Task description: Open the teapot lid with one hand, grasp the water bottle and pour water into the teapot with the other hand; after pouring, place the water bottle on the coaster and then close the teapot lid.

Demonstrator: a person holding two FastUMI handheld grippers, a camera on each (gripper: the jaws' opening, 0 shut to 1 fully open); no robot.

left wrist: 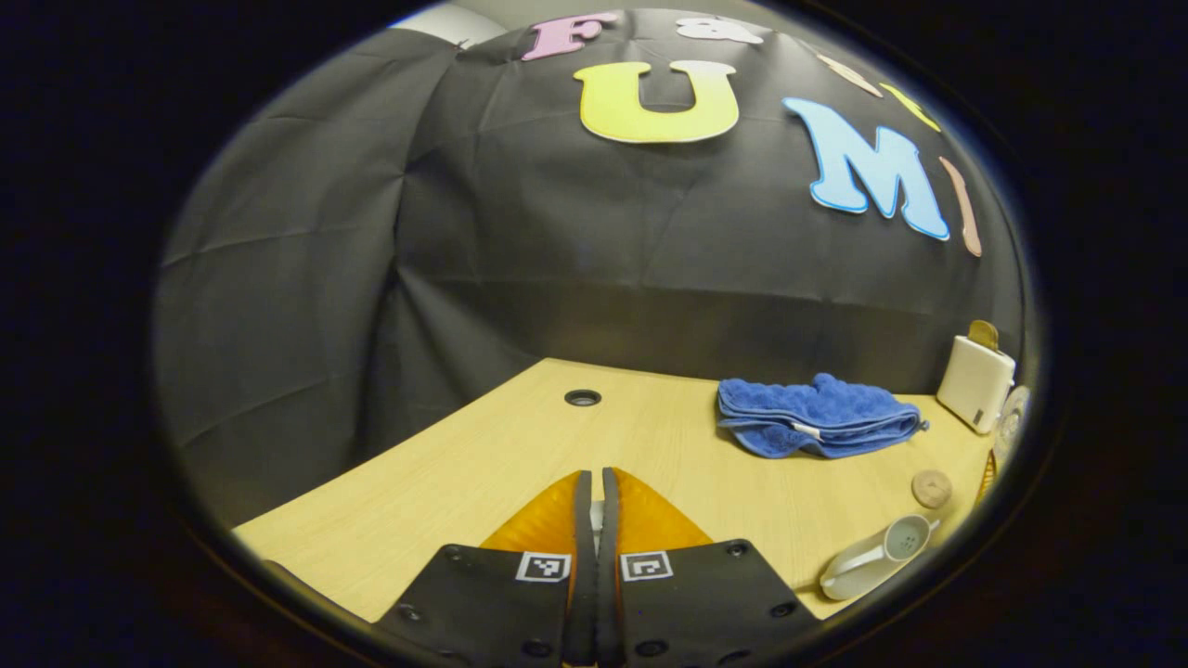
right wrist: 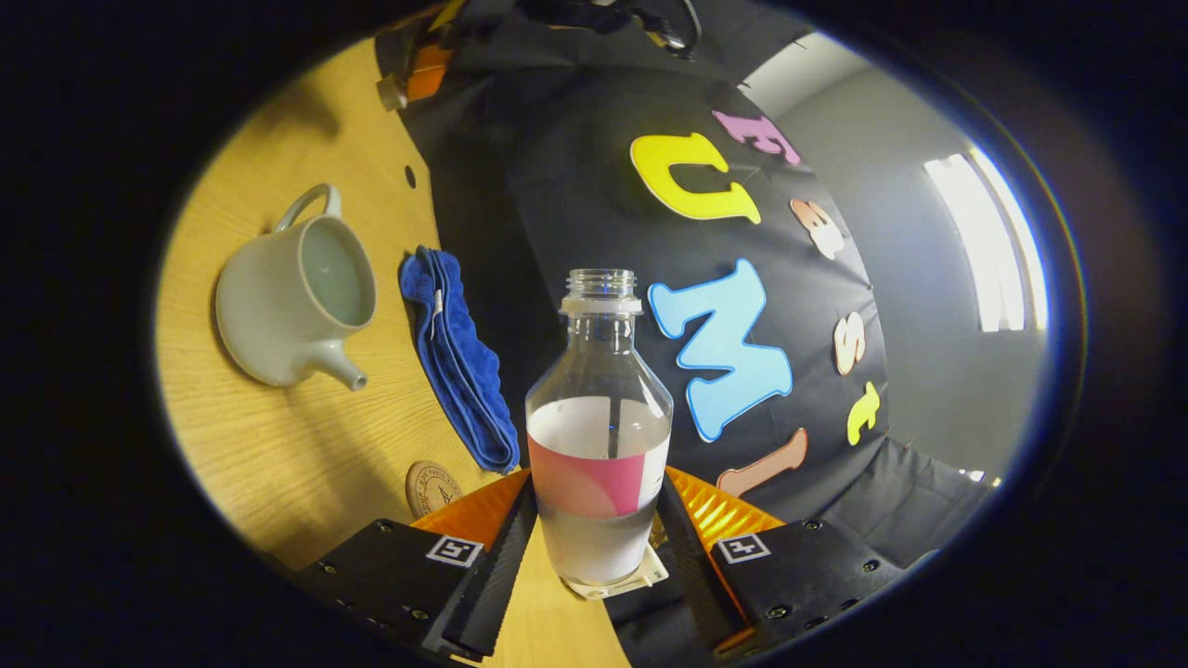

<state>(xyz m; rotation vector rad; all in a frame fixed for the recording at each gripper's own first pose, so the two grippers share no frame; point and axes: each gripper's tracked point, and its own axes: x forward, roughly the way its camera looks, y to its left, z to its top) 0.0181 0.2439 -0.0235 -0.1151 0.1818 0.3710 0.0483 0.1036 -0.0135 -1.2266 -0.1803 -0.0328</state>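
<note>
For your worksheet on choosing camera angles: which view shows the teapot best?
The right gripper view: the teapot appears whole, with open top, handle and spout. The left gripper view shows it small and distorted at the picture's edge.

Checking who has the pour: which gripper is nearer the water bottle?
Right. The right gripper has its jaws clamped on the water bottle. The left gripper, jaws together, points over bare table away from it.
</note>
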